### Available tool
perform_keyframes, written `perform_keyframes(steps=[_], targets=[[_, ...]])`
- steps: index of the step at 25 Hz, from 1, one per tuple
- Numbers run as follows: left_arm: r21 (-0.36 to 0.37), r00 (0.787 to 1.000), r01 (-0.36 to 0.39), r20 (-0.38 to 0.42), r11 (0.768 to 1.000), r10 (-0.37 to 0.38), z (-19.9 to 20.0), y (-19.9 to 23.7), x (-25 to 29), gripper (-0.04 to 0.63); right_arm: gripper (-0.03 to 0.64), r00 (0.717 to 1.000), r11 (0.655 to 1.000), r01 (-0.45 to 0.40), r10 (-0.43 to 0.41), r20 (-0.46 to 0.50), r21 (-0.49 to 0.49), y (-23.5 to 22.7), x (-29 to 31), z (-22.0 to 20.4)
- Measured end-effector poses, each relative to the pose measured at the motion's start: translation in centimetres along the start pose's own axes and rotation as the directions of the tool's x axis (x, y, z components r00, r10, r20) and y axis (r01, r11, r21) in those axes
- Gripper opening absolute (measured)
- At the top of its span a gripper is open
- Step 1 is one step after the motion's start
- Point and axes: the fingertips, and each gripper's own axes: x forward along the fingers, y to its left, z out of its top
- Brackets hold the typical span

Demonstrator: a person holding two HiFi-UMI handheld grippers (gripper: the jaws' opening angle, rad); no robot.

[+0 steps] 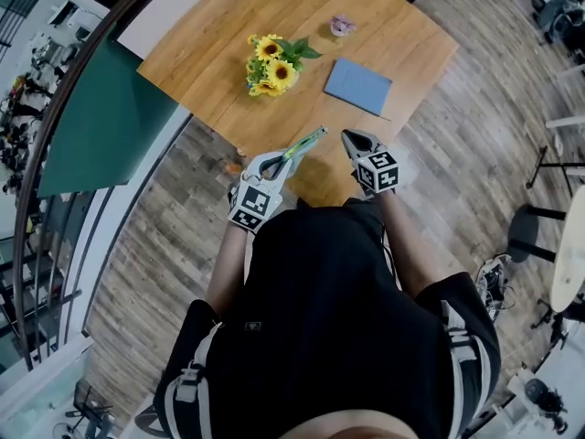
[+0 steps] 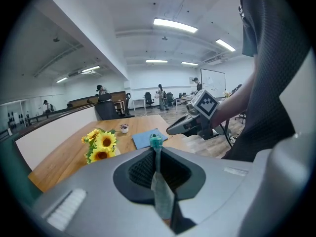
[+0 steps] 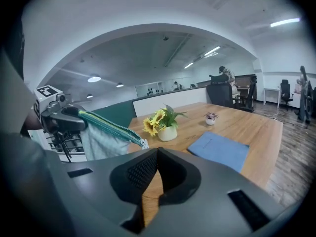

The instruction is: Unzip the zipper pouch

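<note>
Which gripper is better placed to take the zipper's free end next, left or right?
Right, probably. The left gripper is shut on the pouch, holding it up; the right gripper is empty, shut, with the zipper's free end near its tips.

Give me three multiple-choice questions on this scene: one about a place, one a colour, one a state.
1. In the head view, the blue notebook lies where from the sunflowers? A right B left C underneath
2. The zipper on the pouch is: A red B green C black
3. The left gripper is: A open, empty B out of view C shut on the pouch

A, it lies to the sunflowers' right; B, green teeth show in the right gripper view; C, the pouch is pinched between its jaws.
</note>
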Motion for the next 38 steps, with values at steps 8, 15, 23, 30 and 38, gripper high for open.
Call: perform_keyframes(steps=[8, 15, 23, 30, 38], targets=[[0.000, 0.998, -0.065, -0.005, 0.998, 0.065, 0.2, 1.7, -0.1, 0.014, 0.002, 1.000, 0.994, -0.021, 0.018, -0.021, -0.107, 0.9, -0.9, -0.2], [-0.025, 0.994, -0.109, -0.009, 0.994, 0.109, 0.1, 2.6, 0.1, 0.014, 0.002, 0.998, 0.985, -0.053, 0.049, -0.034, -0.162, 1.9, -1.4, -0.9], [-0.045, 0.990, -0.138, -0.016, 0.989, 0.138, -0.1, 3.0, 0.0, 0.014, 0.002, 0.998, 0.981, -0.057, 0.051, -0.033, -0.187, 1.7, -2.1, -0.6], [-0.046, 0.989, -0.146, -0.019, 0.988, 0.145, 0.0, 3.2, -0.3, 0.014, 0.002, 0.998, 0.982, -0.050, 0.045, -0.035, -0.181, 1.3, -2.4, -0.8], [-0.046, 0.985, -0.170, -0.048, 0.984, 0.168, -0.5, 3.6, -0.7, 0.014, 0.002, 0.999, 0.989, -0.044, 0.042, -0.019, -0.144, 0.9, -2.6, -0.3]])
